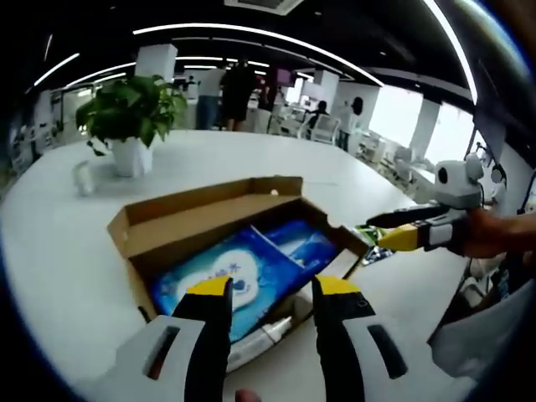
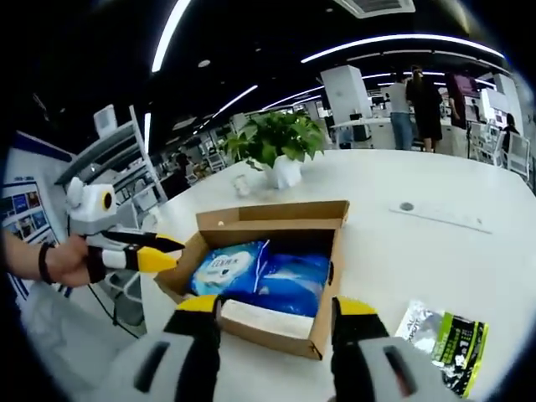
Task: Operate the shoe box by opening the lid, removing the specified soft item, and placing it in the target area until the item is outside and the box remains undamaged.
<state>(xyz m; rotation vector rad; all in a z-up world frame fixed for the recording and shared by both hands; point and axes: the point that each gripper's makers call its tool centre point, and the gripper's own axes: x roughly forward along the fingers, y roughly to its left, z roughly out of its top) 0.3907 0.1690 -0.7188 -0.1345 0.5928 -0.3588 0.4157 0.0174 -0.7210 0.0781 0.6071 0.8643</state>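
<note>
The shoe box [image 2: 268, 251] sits open on the white surface [image 2: 419, 243], blue wipes packs [image 2: 251, 272] inside. Both grippers, left [image 1: 272, 289] and right [image 2: 276, 308], hover spread and empty. The packs look light, soft and slick; pinch a crimped end, sparing the thin cardboard walls

Blue packs' [image 1: 251, 272] print perhaps too blurred.

Light: bright, from ceiling strip lights [image 1: 251, 32] and windows [image 1: 419, 117].
Table [image 2: 435, 184]: evenly lit, faint sheen.
Edges: strong fisheye bending.
Focus: distant office and people soft.
</note>
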